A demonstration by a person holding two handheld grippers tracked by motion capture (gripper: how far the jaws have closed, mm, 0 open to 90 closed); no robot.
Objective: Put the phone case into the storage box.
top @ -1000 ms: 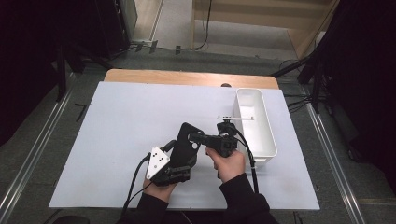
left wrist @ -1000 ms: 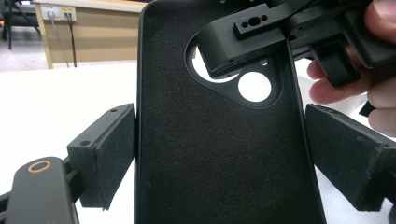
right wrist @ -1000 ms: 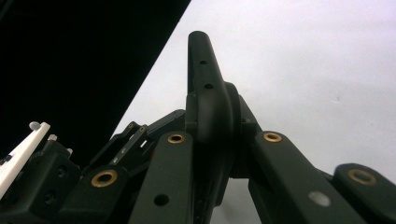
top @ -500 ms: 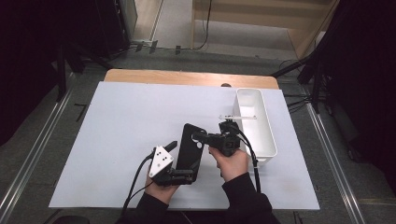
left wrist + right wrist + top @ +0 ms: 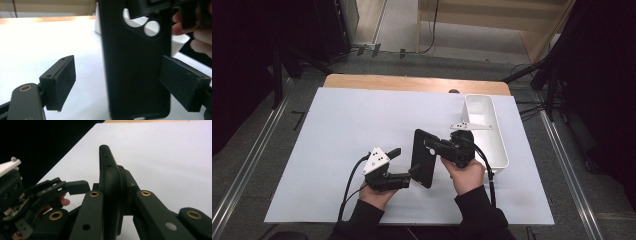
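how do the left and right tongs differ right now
The right tongs are clamped on the black phone case; the left tongs stand open, pads off the case, after just closing slightly. Right grips near the case's camera cutouts, left straddles its lower end. Both are hand-held with black jaws.

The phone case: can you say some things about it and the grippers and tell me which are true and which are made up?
1. The right gripper is clamped on the black phone case. True.
2. The left gripper squeezes the case. False: its pads stand apart on either side of the case.
3. The case lies in the white bin. False: it is held up over the white table.
4. The case has round holes. True.
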